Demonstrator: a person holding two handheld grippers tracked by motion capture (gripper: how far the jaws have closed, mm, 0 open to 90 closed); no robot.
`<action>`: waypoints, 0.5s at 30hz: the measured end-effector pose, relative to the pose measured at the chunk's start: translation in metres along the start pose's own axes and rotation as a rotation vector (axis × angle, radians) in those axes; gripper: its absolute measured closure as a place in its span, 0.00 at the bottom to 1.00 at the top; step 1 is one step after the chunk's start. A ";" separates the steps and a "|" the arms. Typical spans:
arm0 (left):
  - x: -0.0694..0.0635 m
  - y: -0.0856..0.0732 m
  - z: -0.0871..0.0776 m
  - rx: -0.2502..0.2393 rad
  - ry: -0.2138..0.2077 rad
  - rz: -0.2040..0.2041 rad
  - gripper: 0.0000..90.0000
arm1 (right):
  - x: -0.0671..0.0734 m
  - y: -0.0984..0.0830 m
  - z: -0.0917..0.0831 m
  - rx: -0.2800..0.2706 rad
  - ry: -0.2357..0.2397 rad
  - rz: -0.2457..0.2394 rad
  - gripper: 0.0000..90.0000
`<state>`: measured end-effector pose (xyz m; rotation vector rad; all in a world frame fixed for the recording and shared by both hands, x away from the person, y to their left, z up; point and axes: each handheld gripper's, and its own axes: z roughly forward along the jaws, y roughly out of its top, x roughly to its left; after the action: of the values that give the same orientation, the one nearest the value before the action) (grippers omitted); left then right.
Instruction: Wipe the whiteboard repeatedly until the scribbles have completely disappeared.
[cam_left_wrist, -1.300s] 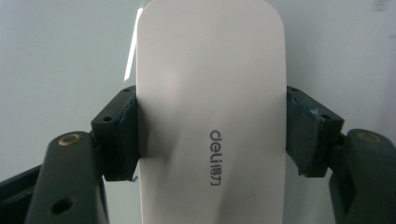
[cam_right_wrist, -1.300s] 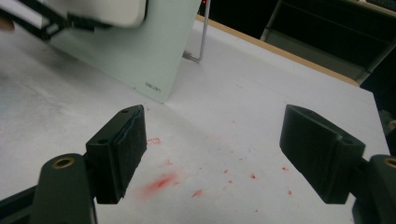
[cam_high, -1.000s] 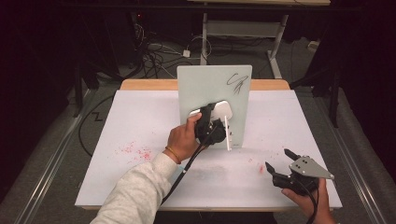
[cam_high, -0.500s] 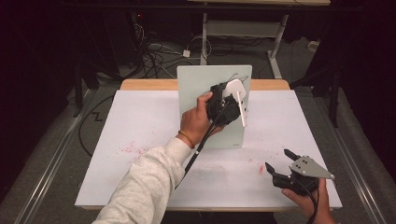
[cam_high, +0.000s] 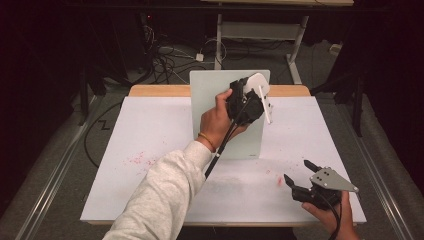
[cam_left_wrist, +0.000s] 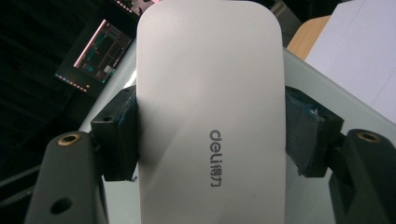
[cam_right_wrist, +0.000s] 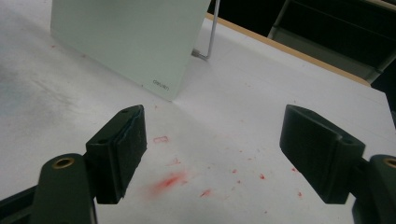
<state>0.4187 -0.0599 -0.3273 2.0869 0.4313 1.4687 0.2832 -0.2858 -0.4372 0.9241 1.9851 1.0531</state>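
Change since earlier frames: left gripper (cam_high: 252, 97) has risen from low on the whiteboard (cam_high: 210, 100) face to its top right corner; right gripper (cam_high: 305, 177) unmoved.
Left gripper: jaws clamped on the two long sides of the eraser (cam_left_wrist: 210, 112).
Eraser: at the board's top right corner, near the far edge of the table (cam_high: 150, 130); white, smooth plastic, rounded-rectangle shell with grey "deli" lettering.
Whiteboard: pale green, glossy, upright and leaning back on a thin metal stand (cam_right_wrist: 212, 35); small printed mark at its lower corner.
Right gripper: jaws spread wide, nothing between them, low over the near right corner.
Table: matte white sheet over a wood top; red smears (cam_right_wrist: 170, 179) and specks.
Jaw pads: black, flat, blocky.
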 end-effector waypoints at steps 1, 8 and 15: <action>-0.004 -0.001 0.000 0.002 -0.004 0.006 0.32 | -0.001 0.000 0.000 -0.004 0.000 -0.017 0.26; -0.049 -0.016 0.000 0.007 -0.032 0.057 0.32 | 0.001 0.000 0.001 0.000 0.004 -0.004 0.26; -0.078 -0.028 -0.001 0.018 -0.080 0.129 0.32 | 0.001 0.000 0.000 -0.001 0.003 -0.002 0.26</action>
<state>0.3916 -0.0804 -0.4029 2.2148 0.2844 1.4517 0.2830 -0.2851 -0.4378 0.9207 1.9870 1.0545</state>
